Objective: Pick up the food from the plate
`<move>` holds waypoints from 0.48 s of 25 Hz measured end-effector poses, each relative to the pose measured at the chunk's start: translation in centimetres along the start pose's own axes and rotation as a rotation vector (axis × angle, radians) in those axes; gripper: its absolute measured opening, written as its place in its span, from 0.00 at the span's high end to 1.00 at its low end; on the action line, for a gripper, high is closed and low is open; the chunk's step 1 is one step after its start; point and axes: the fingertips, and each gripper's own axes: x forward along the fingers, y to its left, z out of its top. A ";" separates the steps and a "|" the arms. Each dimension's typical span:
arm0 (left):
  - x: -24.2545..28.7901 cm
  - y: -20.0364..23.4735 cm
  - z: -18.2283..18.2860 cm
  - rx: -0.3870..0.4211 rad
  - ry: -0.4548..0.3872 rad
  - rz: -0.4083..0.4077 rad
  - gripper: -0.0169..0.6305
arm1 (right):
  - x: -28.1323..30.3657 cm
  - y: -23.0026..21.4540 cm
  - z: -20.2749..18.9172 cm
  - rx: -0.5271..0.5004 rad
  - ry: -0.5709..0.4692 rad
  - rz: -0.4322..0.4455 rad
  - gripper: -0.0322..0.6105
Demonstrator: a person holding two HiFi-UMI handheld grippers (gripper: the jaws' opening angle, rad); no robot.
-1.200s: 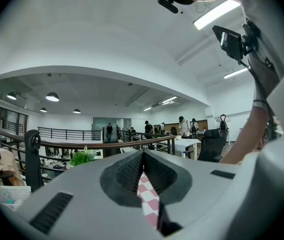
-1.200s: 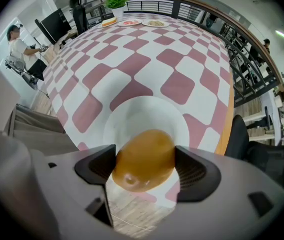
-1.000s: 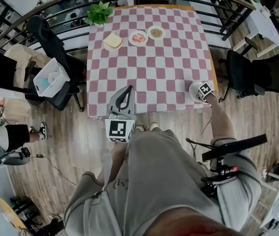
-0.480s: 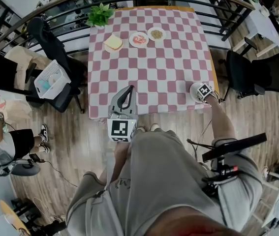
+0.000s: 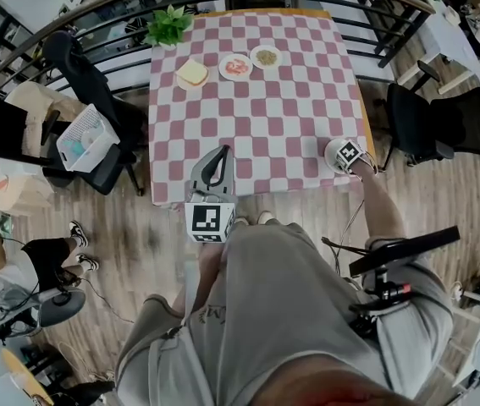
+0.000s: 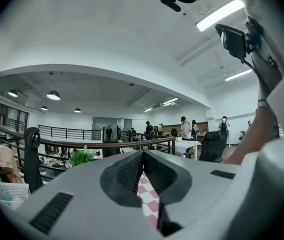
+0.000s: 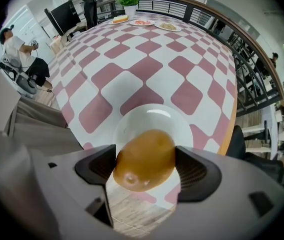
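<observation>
In the right gripper view my right gripper is shut on a brown, rounded, potato-like piece of food. It holds the food just above a white plate near the table's front right corner. The head view shows that gripper over the same plate, and the food is hidden there. My left gripper hangs at the near edge of the pink checkered table, shut with nothing between its jaws. In the left gripper view only a sliver of checkered cloth shows between the pads.
Three plates stand at the table's far end: bread, red food and brownish food, beside a potted plant. Black chairs stand left and right. A white basket is at the left; a railing runs behind.
Both grippers have stayed put, the right one still holding the food over the plate. A person on the floor at lower left has moved.
</observation>
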 end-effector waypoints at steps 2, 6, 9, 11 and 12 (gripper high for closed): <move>0.1 -0.1 0.0 -0.002 -0.002 -0.002 0.96 | -0.5 0.0 0.3 -0.030 0.001 -0.010 0.38; 0.0 -0.2 0.1 -0.004 -0.005 0.000 0.96 | -0.7 -0.5 1.3 -0.085 -0.014 -0.021 0.38; 0.1 -0.1 0.1 -0.009 -0.005 -0.002 0.96 | -1.6 -0.6 1.9 -0.099 -0.007 -0.011 0.38; 0.2 -0.1 0.0 -0.019 -0.005 -0.002 0.96 | -2.7 -0.8 2.5 -0.132 0.004 -0.007 0.38; 0.1 -0.2 -0.1 -0.025 -0.007 -0.001 0.96 | -3.4 -0.9 2.5 -0.156 0.019 -0.005 0.38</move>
